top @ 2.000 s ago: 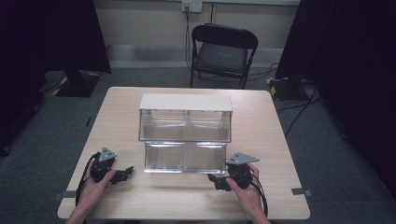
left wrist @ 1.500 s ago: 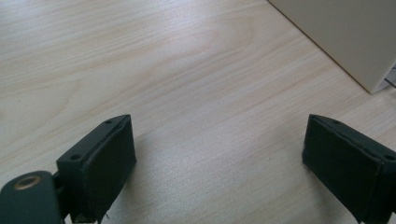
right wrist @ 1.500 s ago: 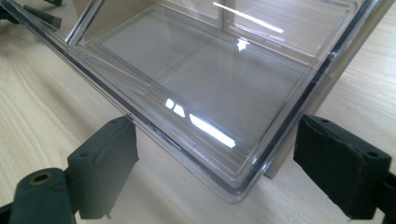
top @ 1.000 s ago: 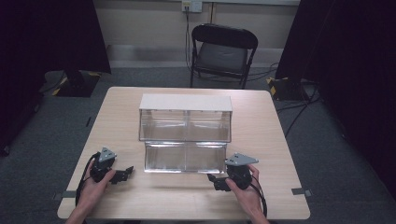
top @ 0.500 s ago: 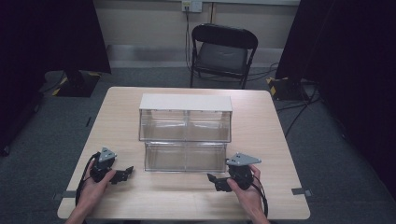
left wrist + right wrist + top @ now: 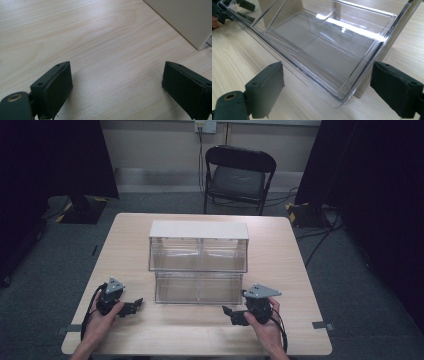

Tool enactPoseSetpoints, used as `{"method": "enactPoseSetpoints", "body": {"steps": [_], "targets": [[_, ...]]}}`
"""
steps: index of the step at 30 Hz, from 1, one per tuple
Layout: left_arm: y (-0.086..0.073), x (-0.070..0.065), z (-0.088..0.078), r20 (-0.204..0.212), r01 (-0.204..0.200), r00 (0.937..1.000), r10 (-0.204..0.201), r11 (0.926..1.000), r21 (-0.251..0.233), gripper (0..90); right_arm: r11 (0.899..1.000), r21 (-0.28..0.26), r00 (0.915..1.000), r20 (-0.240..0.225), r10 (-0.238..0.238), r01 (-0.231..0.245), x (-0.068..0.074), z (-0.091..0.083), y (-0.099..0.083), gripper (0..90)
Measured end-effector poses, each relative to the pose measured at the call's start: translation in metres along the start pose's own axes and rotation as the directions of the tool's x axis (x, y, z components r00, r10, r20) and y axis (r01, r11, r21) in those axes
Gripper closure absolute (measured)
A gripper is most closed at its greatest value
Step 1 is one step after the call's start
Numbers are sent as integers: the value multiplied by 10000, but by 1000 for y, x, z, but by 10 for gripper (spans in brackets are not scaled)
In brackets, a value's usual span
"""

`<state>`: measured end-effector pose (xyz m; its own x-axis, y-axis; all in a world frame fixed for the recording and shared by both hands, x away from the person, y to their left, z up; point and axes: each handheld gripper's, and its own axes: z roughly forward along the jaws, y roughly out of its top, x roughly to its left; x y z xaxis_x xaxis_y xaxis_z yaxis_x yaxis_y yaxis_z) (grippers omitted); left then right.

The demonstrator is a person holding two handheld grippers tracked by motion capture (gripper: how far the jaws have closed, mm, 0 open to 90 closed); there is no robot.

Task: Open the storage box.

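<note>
Right tongs (image 6: pixel 231 312) withdrawn slightly; clear drawer (image 6: pixel 197 287) open, unchanged.

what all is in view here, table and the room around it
drawer cabinet: 1, clear compartments under a white top, middle of the table
lower drawer: 1, clear plastic, divided in two, pulled out toward the person
table: 1, light wood, centre of the room
folding chair: 1, black, behind the table by the far wall
wall socket: 1, pale, on the wall above the chair
left tongs: 1, black with a grey plate, open, on the table left of the drawer
right tongs: 1, black with a grey plate, open, by the drawer's right front corner
hands: 2, one holding each tongs, near edge of the table
</note>
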<state>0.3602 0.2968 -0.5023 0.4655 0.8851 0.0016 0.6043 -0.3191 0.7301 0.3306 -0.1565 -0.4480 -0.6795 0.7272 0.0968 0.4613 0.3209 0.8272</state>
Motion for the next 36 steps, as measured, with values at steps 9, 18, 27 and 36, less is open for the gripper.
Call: {"method": "enactPoseSetpoints", "body": {"steps": [9,18,27,36], "targets": [[0,0,0,1,2,10000,-2,10000,-2,89,9999,-103,10000,7,2,-2,1,-3,1,112],[0,0,0,2,-2,10000,2,10000,2,89,9998,-207,10000,-18,-35,35,2,-6,3,112],[0,0,0,7,-51,10000,51,10000,29,89,9992,-386,10000,5,-84,85,2,-10,6,108],[0,0,0,1,0,10000,0,10000,1,89,9990,-443,10000,-31,-51,50,2,-12,7,108]]}}
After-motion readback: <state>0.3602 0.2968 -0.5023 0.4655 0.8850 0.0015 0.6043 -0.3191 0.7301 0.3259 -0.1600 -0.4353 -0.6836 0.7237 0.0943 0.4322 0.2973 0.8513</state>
